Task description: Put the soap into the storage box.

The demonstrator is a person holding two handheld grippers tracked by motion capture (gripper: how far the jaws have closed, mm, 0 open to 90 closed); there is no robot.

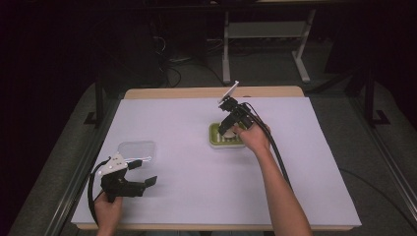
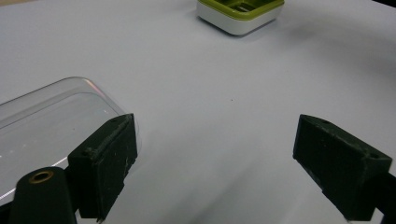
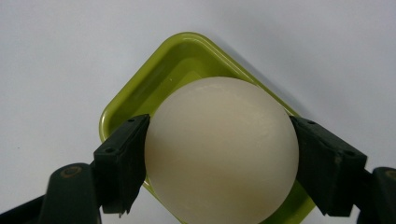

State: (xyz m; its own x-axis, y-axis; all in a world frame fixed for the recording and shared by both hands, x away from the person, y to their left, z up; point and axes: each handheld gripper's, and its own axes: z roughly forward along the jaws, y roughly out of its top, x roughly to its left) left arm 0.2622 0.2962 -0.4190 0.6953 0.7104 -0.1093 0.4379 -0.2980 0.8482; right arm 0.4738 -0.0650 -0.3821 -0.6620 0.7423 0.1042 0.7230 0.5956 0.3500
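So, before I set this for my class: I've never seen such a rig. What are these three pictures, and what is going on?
A person sits at a table covered in white, with hand-held tongs in each hand. One picture looks down from above; the other two come from cameras riding on the tongs. The right tongs are shut on a pale ball, held over a green tray. The left tongs are open and hold nothing, near a clear lid lying on the table.
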